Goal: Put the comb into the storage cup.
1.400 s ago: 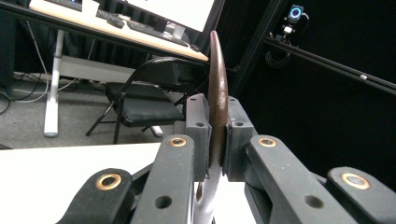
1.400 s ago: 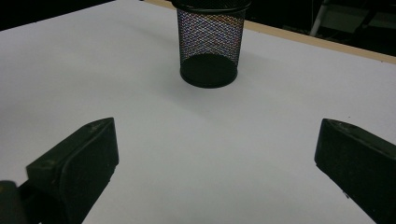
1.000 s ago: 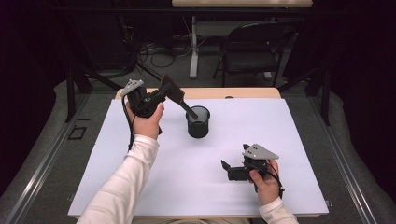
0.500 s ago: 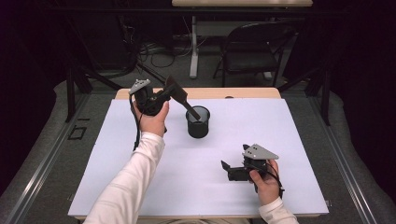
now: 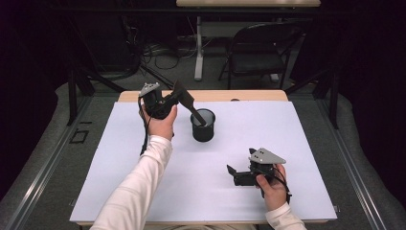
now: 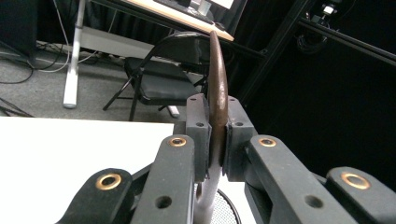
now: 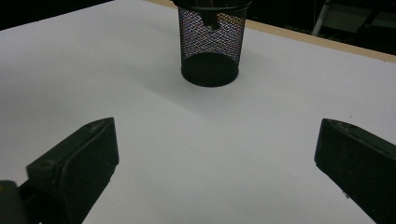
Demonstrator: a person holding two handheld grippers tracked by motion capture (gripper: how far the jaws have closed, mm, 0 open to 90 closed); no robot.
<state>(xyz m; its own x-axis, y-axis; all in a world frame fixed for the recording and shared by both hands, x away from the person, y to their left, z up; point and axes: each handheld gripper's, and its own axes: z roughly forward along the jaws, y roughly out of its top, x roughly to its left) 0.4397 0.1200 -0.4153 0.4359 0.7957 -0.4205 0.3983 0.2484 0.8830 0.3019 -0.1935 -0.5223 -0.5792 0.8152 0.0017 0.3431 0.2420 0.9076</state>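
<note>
A black mesh cup (image 5: 203,130) stands upright on the white table cover, at the back centre; it also rises ahead in the right gripper view (image 7: 212,42). My left gripper (image 5: 173,99) hovers just left of the cup, shut on the flat brown head of a spatula-like utensil (image 5: 187,101). The utensil's thin handle slants down into the cup. In the left gripper view the head (image 6: 217,70) stands edge-on between the jaws (image 6: 215,135), with the cup's rim (image 6: 224,212) below. My right gripper (image 5: 233,175) rests on the cover at front right, open and empty (image 7: 217,135).
The white cover (image 5: 297,143) spreads over a wooden table whose far edge (image 5: 249,96) shows behind the cup. A black folding chair (image 5: 258,52) and desk legs stand on the floor beyond. Dark frame posts flank the table.
My left gripper has shifted right, closer to the cup, carrying the utensil with its handle still in the cup. The right gripper has stayed put.
</note>
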